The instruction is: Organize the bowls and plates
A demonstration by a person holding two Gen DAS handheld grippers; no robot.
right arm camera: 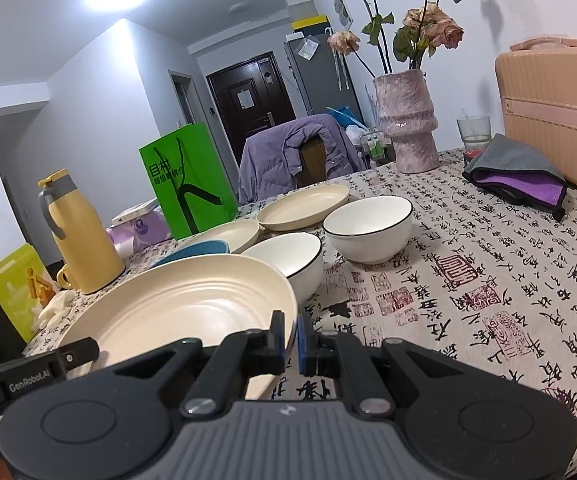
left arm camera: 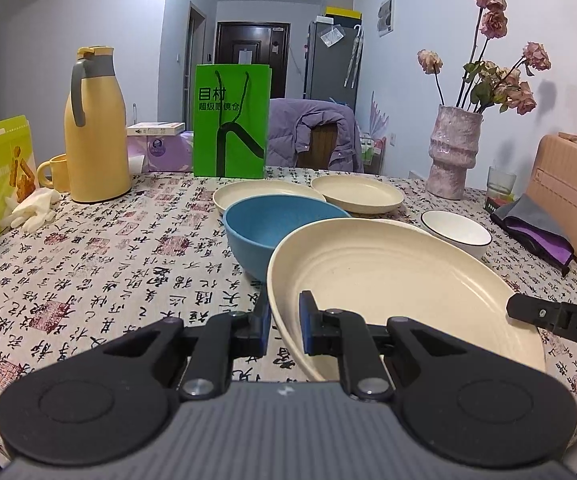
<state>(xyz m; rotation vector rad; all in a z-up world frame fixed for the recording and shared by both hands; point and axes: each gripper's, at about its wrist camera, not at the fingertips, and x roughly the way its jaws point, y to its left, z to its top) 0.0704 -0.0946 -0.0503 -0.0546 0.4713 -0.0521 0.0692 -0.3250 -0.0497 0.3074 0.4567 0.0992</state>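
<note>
Both grippers hold one large cream plate (left arm camera: 392,280), tilted off the table. My left gripper (left arm camera: 284,324) is shut on its left rim. My right gripper (right arm camera: 291,340) is shut on its right rim, and the plate also shows in the right wrist view (right arm camera: 184,312). A blue bowl (left arm camera: 276,224) sits just behind the plate. Two cream plates (left arm camera: 356,194) (left arm camera: 256,194) lie further back. A white bowl with a black rim (left arm camera: 456,232) sits to the right; the right wrist view shows two such bowls (right arm camera: 368,226) (right arm camera: 292,260).
A yellow thermos (left arm camera: 94,128), a yellow mug (left arm camera: 54,172) and a green bag (left arm camera: 230,120) stand at the back left. A pink vase (left arm camera: 452,152), a glass (left arm camera: 500,184), a pink case (left arm camera: 572,196) and a grey-purple cloth (left arm camera: 532,232) are at the right. White gloves (left arm camera: 34,208) lie left.
</note>
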